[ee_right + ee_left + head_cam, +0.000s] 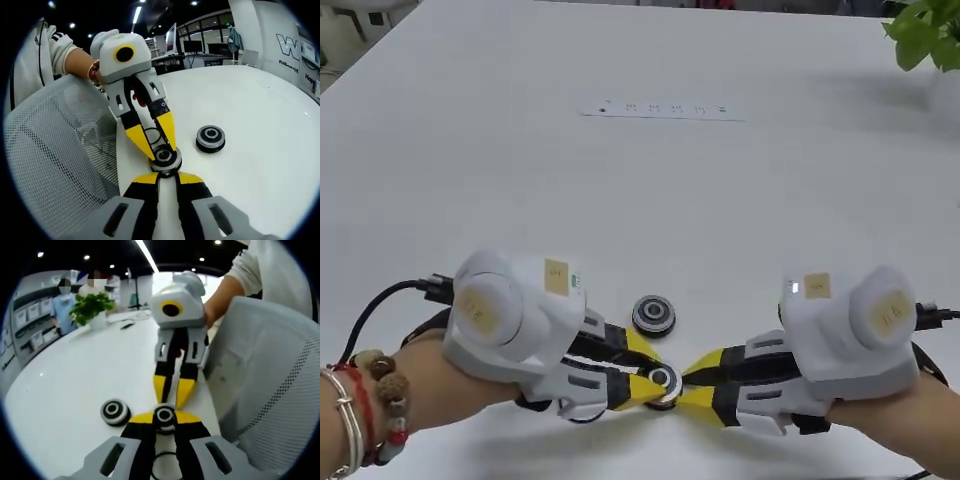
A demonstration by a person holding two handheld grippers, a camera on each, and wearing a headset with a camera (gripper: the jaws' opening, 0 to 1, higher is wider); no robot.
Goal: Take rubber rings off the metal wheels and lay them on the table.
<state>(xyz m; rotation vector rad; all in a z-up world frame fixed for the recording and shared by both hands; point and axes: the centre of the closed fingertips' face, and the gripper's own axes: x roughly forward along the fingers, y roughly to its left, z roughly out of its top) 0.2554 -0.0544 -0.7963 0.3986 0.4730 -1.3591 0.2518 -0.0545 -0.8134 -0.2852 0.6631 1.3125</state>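
Right — the left gripper (pixel 650 381) and right gripper (pixel 688 379) meet tip to tip low over the white table (pixel 740 220), close to its near edge. The left claw is clamped on a small metal wheel (pixel 663 380), with its yellow fingers (pixel 141 141) one on each side. In the left gripper view the wheel sits squarely between that claw's own tips. The right claw comes at the same wheel from the opposite side. Its jaws are drawn almost together with a thin gap, tips against the wheel's rim — whether they actually pinch anything, cannot tell. In the right gripper view a dark band runs round the clamped wheel; it looks like the rubber ring (pixel 178 161), seated on the wheel.

A second wheel (pixel 653 314) lies flat on the table just beyond the meeting tips, near both claws and the clamped wheel but apart from them. Seen from the left claw it is off to the left of the jaws; from the right claw it is ahead and to the right. It has a dark outer band too.

Well beyond both claws a thin printed strip (pixel 660 108) lies on the table. A green plant (pixel 925 35) sits far out past the right claw. Behind the left claw the wrist wears beaded bracelets (pixel 370 405), and a black cable (pixel 380 300) leaves the gripper body. A white mesh chair back (pixel 55 150) shows left of the right claw's jaws.
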